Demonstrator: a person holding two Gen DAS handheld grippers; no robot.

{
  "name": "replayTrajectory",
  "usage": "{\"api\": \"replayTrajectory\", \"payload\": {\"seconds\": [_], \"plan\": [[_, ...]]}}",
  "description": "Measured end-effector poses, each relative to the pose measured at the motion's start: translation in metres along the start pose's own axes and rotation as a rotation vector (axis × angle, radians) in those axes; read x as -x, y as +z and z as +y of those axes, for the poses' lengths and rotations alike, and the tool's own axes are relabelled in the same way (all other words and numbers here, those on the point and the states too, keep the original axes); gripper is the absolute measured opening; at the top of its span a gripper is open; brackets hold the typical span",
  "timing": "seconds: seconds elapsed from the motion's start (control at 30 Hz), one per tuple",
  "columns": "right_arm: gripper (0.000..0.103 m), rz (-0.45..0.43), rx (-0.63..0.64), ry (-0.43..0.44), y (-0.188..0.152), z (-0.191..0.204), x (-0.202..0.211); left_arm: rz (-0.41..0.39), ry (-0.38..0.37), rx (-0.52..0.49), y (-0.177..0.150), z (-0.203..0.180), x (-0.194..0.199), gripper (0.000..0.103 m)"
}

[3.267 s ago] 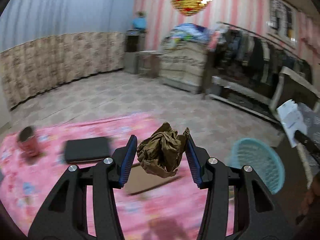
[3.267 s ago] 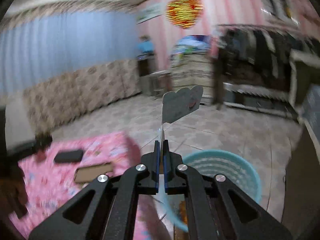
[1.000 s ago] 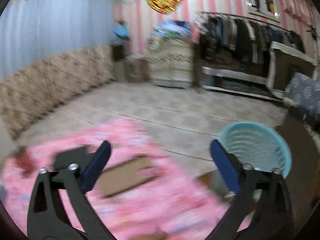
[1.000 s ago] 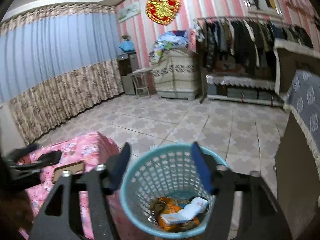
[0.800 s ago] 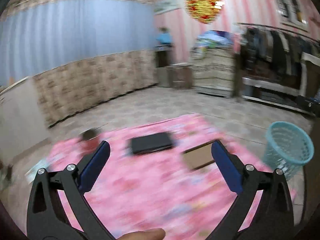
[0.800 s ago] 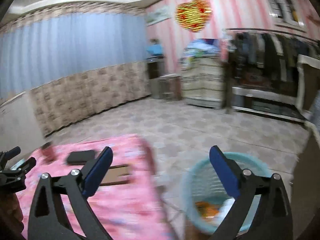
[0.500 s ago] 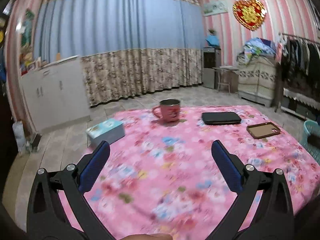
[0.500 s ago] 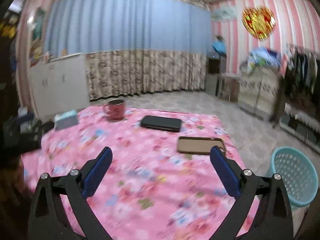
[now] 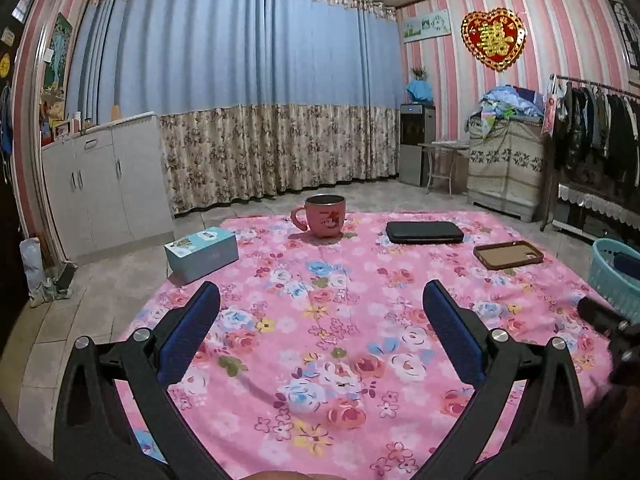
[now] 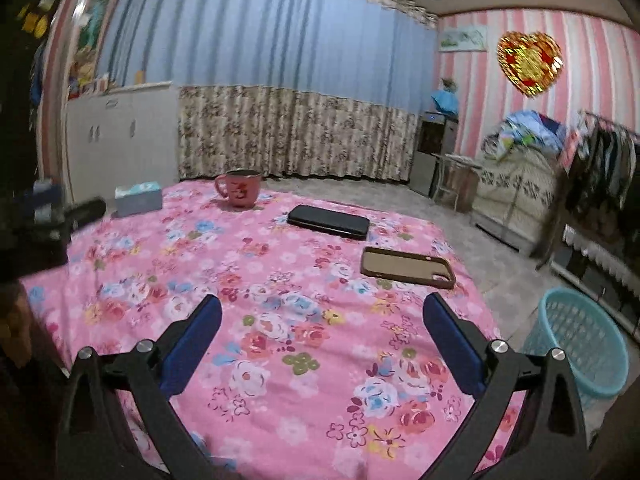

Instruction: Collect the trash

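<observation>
A teal mesh trash basket [image 10: 576, 340] stands on the floor to the right of the table; its rim also shows at the right edge of the left wrist view [image 9: 614, 268]. My left gripper [image 9: 320, 320] is open and empty above the pink floral tablecloth [image 9: 320, 320]. My right gripper [image 10: 322, 328] is open and empty above the same cloth [image 10: 280, 280]. No loose trash shows on the table. The basket's inside is hidden from here.
On the table are a red mug [image 9: 322, 216], a black case [image 9: 424, 232], a brown phone case [image 9: 508, 255] and a light blue box [image 9: 202, 254]. White cabinets stand at the left, a clothes rack at the right.
My left gripper let go of the crumpled brown paper and my right let go of a card. Both swung from the basket back to face the table.
</observation>
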State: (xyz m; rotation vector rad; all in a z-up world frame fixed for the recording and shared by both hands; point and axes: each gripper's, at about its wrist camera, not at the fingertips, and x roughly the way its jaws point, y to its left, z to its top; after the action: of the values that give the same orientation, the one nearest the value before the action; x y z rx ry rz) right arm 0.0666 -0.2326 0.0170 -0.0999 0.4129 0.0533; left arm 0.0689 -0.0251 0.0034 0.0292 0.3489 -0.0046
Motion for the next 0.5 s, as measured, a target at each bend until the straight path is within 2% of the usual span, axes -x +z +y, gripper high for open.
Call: {"api": "replayTrajectory", "payload": {"seconds": [0.2,0.5], "plan": [[0.098,0.029,-0.092,0.01,-0.001,-0.014,-0.008,-0.002,0.003,-0.038,-0.001,-0.011,0.0,0.098],[0.098,0.017,-0.06,-0.004,-0.001,-0.008,-0.007,0.005,-0.01,-0.023,0.0,-0.014,-0.001,0.098]]}}
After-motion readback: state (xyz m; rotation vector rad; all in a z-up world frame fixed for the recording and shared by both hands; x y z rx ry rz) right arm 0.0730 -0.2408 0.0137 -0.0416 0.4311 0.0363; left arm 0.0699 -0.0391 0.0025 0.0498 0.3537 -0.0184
